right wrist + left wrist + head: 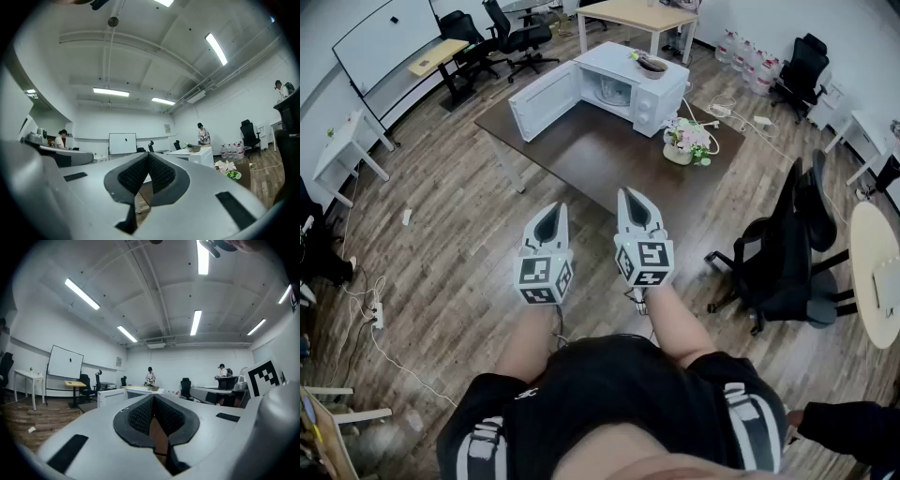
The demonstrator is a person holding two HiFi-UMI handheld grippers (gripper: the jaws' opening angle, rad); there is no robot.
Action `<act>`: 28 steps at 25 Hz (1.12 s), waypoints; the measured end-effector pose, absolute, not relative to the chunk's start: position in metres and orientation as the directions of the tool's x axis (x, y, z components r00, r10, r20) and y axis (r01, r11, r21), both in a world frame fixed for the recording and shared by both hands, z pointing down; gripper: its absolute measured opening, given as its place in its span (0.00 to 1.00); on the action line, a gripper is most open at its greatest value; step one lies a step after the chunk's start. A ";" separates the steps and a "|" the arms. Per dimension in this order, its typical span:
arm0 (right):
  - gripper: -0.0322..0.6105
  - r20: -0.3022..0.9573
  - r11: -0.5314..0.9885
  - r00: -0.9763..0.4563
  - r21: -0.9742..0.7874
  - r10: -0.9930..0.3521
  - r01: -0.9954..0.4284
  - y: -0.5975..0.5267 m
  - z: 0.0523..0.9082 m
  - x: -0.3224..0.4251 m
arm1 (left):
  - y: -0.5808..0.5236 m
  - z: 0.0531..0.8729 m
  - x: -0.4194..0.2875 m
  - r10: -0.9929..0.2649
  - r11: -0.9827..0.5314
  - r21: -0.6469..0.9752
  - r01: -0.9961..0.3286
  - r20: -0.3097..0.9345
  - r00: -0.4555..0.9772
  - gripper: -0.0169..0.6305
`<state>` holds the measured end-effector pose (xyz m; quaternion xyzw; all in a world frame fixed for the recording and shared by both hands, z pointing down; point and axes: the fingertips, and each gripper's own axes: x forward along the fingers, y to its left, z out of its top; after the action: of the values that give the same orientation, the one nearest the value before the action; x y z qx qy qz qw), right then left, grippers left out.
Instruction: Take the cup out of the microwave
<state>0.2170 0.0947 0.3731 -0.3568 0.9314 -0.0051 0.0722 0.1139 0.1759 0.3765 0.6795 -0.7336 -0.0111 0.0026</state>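
On the dark surface (pixel 591 155) ahead, the microwave (pixel 623 64) is seen with its door (pixel 542 101) swung wide open toward the left of the head view. A pale shape is visible inside the open cavity and is taken to be the cup (pixel 608 91). It is too small for its form, any handle or its contents to be made out. A bowl (pixel 653 66) is seated on top of the microwave, and a flower arrangement (pixel 687 141) is placed just beside its front right corner.

The left tongs (pixel 555 211) and the right tongs (pixel 626 197) are held side by side, roughly level, short of the near edge of the surface and well apart from the microwave. In the left gripper view the left tongs (pixel 153 398) are shown with the pads pressed together at the tips and nothing between them. In the right gripper view the right tongs (pixel 147 157) are likewise fully closed and empty.

The cup is judged to be rigid, fairly light and smooth-walled, so slipping under a narrow grip should be expected. Breakage should be assumed possible if it is knocked against the cavity frame or dropped. A hold across the side wall just below the rim, or over the rim itself, is recommended, with the cup kept upright in case it is filled. One pair of tongs must be opened before the cavity is entered, and the open door should be avoided on the left.
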 end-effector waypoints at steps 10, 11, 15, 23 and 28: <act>0.05 -0.142 0.753 -0.741 -0.064 -0.656 -0.655 0.115 0.370 0.194 | 0.196 0.374 0.092 -0.996 0.087 0.029 -0.996 -0.023 -0.087 0.03; 0.05 -0.140 0.752 -0.740 -0.063 -0.658 -0.656 0.117 0.370 0.190 | 0.198 0.374 0.088 -0.996 0.087 0.031 -0.996 -0.024 -0.088 0.03; 0.05 -0.131 0.746 -0.736 -0.058 -0.665 -0.664 0.124 0.375 0.170 | 0.205 0.376 0.068 -0.997 0.077 0.033 -0.996 -0.026 -0.078 0.03; 0.05 -0.135 0.728 -0.717 -0.066 -0.684 -0.682 0.139 0.382 0.129 | 0.218 0.382 0.027 -0.998 0.055 0.018 -0.998 -0.027 -0.055 0.03; 0.05 -0.135 0.727 -0.715 -0.074 -0.685 -0.683 0.125 0.385 0.101 | 0.208 0.385 -0.004 -0.998 0.058 0.029 -0.998 -0.030 -0.059 0.03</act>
<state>0.1010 0.1252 0.3847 -0.3693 0.9261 -0.0093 0.0768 -0.0036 0.2080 0.3845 0.6858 -0.7275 -0.0209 -0.0008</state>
